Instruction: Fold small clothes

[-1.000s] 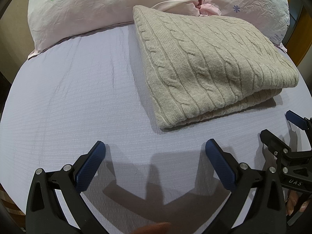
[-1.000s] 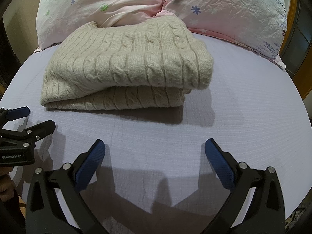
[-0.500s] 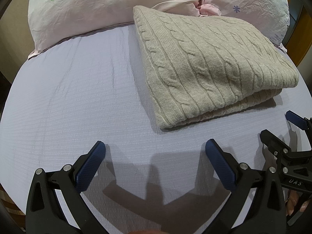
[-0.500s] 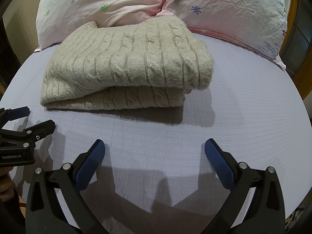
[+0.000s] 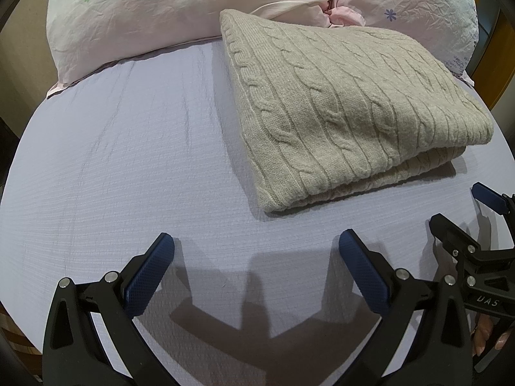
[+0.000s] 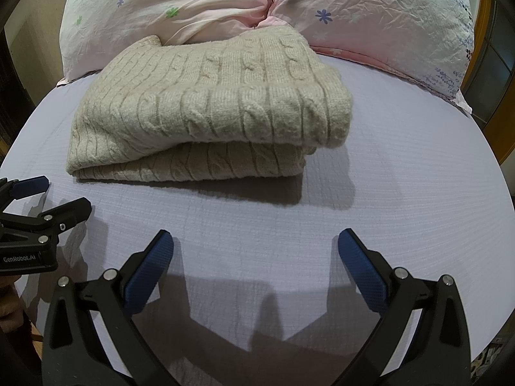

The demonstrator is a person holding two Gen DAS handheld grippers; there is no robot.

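Note:
A beige cable-knit sweater (image 5: pixel 341 109) lies folded in a thick rectangle on the lilac bed sheet (image 5: pixel 128 167), its far edge against the pillows. It also shows in the right wrist view (image 6: pixel 209 109). My left gripper (image 5: pixel 256 251) is open and empty, low over the sheet just in front of the sweater's near left corner. My right gripper (image 6: pixel 256 251) is open and empty, in front of the sweater's near edge. Each gripper shows at the edge of the other's view: the right gripper (image 5: pixel 463 212), the left gripper (image 6: pixel 58 196).
Two pink floral pillows (image 6: pixel 199 3) (image 6: pixel 379 19) lie along the head of the bed behind the sweater. A wooden frame (image 5: pixel 502 48) stands at the right. The sheet (image 6: pixel 402 177) spreads to the right of the sweater.

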